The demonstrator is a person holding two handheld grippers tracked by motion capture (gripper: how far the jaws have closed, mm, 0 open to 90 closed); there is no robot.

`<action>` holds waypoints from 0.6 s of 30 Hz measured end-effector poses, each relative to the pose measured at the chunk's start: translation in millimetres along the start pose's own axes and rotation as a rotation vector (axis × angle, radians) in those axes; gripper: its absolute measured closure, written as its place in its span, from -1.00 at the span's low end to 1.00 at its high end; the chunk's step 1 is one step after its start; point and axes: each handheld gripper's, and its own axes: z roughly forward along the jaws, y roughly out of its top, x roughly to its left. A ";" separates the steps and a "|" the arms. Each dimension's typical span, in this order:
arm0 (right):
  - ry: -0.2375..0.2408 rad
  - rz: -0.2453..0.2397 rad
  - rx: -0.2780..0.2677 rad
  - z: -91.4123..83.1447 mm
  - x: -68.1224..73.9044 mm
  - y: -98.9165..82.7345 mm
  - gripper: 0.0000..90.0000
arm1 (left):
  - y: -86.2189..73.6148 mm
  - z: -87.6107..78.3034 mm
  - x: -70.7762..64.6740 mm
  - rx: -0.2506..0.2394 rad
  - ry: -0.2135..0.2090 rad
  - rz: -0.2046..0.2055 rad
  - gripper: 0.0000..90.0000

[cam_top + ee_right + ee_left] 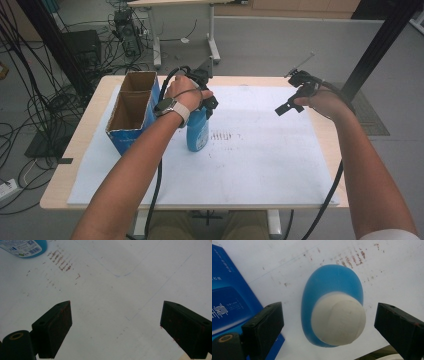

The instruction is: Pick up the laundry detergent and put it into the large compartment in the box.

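A blue bottle (198, 131) with a white cap (338, 318) stands upright on the white sheet (260, 160) that covers the surface (75, 145), left of the middle and toward the far edge, just beside an open blue box (131, 112) that sits near the far left corner. The left tool (210, 106) hangs right over the bottle, pointing down at it. In the left gripper view its two black jaws stand wide apart with the cap between them, a clear gap on each side, so the tool is open and grips nothing; the box's blue side (229, 297) shows at that view's left, and a patch of brown marks (350, 260) lies on the sheet beyond the bottle. The right tool (287, 107) is held above the sheet near the far right corner, well apart from the bottle. Its jaws too stand wide open with bare sheet between them, and the bottle's labelled foot (25, 247) shows in the upper left of the right gripper view, beside the same brown marks (61, 261).
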 end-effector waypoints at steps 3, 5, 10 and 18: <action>0.000 0.002 0.001 0.0 0.0 -0.1 -0.77 | -0.5 -0.1 0.5 -0.003 -0.003 0.000 -0.79; -0.001 0.002 0.000 -0.3 0.2 -0.1 -0.77 | -0.6 -0.3 0.3 -0.003 -0.001 -0.003 -0.79; 0.000 0.000 0.000 -0.3 0.4 0.1 -0.77 | -0.6 -0.5 0.0 -0.005 -0.004 0.004 -0.79; 0.002 -0.003 0.001 0.5 0.9 0.6 -0.77 | -1.4 -0.8 0.3 -0.007 -0.009 0.010 -0.79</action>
